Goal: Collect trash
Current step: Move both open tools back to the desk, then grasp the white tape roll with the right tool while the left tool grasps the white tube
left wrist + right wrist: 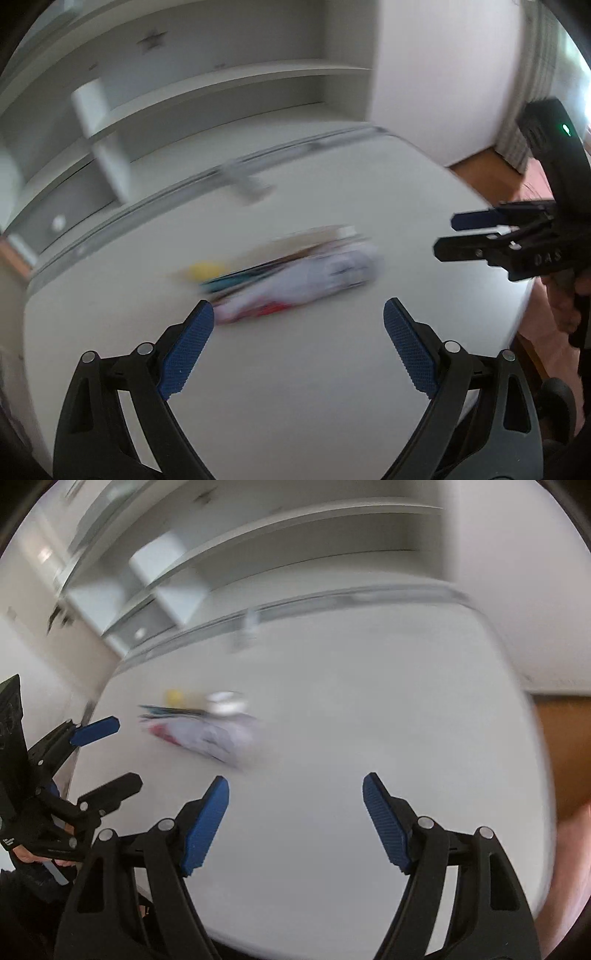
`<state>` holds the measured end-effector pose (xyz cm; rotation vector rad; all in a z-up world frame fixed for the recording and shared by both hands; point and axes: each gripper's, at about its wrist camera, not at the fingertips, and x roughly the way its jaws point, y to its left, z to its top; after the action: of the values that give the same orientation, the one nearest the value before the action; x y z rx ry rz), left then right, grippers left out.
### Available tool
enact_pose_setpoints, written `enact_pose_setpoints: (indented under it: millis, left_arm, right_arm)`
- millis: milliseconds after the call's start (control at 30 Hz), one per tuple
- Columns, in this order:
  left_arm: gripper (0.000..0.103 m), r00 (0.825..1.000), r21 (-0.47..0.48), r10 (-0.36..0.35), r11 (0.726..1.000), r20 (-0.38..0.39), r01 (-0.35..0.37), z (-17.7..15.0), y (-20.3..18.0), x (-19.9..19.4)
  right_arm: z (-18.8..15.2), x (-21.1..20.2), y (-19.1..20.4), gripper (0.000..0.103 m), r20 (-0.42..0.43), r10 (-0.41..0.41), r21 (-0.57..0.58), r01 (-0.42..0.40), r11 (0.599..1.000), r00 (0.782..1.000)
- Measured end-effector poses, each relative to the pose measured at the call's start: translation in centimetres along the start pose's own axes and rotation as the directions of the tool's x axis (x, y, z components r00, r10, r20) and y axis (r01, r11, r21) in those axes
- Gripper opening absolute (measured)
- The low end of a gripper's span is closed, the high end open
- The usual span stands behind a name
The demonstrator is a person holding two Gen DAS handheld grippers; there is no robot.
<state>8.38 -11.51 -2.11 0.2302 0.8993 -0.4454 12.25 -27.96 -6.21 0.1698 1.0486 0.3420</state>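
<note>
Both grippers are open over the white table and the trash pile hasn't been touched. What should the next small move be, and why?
Probably ease the left gripper down and forward onto the blurred pile of wrappers. Its jaws are wide open with nothing between them, and the pile lies just beyond its fingertips on the white table. The right gripper is also empty but sits farther from the pile.

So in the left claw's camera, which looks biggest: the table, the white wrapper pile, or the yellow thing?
Largest to smallest, as they look in the left wrist view:
1. The table, which fills most of the picture.
2. The white wrapper pile.
3. The yellow thing, a small blob.
Everything is blurred, so edges are rough.
</note>
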Motion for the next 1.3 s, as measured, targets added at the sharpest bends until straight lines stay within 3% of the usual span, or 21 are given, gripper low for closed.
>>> enact_pose_setpoints:
  millis: [200, 333, 500, 600, 667, 867, 1133, 1300]
  left_arm:
    - [0.09, 1.0, -0.033, 0.006, 0.999, 0.0, -0.006, -1.9, 4.3, -0.4]
    - [0.09, 1.0, -0.011, -0.024, 1.0, 0.004, 0.024, -2.1, 5.4, -0.1]
    - [0.09, 1.0, -0.029, -0.029, 0.999, 0.008, 0.029, -0.1, 7.5, 1.0]
    - [0.09, 0.999, -0.07, -0.047, 0.996, -0.002, 0.047, 2.1, 9.2, 1.9]
    - [0.09, 0.998, -0.089, -0.055, 0.995, -0.013, 0.053, 3.8, 9.9, 2.9]
    - [0.09, 0.989, -0.125, -0.091, 0.989, -0.119, 0.076, 9.3, 8.8, 8.4]
    - [0.089, 0.961, -0.228, 0.0, 0.971, -0.278, -0.066, 13.8, 7.1, 16.5]
    - [0.077, 0.951, -0.262, 0.03, 0.958, -0.307, -0.114, 13.7, 7.0, 17.9]
  right_arm:
    - [4.7, 5.0, 3.5, 0.072, -0.087, 0.053, -0.034, -0.056, 0.998, 0.995]
    - [6.1, 6.9, 3.8, 0.064, -0.144, 0.091, -0.008, -0.093, 0.996, 0.985]
    - [6.7, 8.0, 3.9, 0.057, -0.184, 0.103, 0.006, -0.104, 0.995, 0.978]
    - [6.8, 8.3, 3.8, 0.038, -0.206, 0.127, 0.025, -0.124, 0.992, 0.97]
    - [6.7, 8.6, 3.7, 0.038, -0.22, 0.145, 0.036, -0.14, 0.989, 0.965]
    - [6.3, 6.3, 3.7, 0.036, -0.141, 0.128, 0.022, -0.126, 0.992, 0.982]
    - [4.7, 3.2, 1.2, 0.036, -0.099, 0.093, 0.014, -0.092, 0.996, 0.991]
    - [3.2, 1.1, -1.3, 0.036, -0.073, 0.077, 0.033, -0.075, 0.997, 0.994]
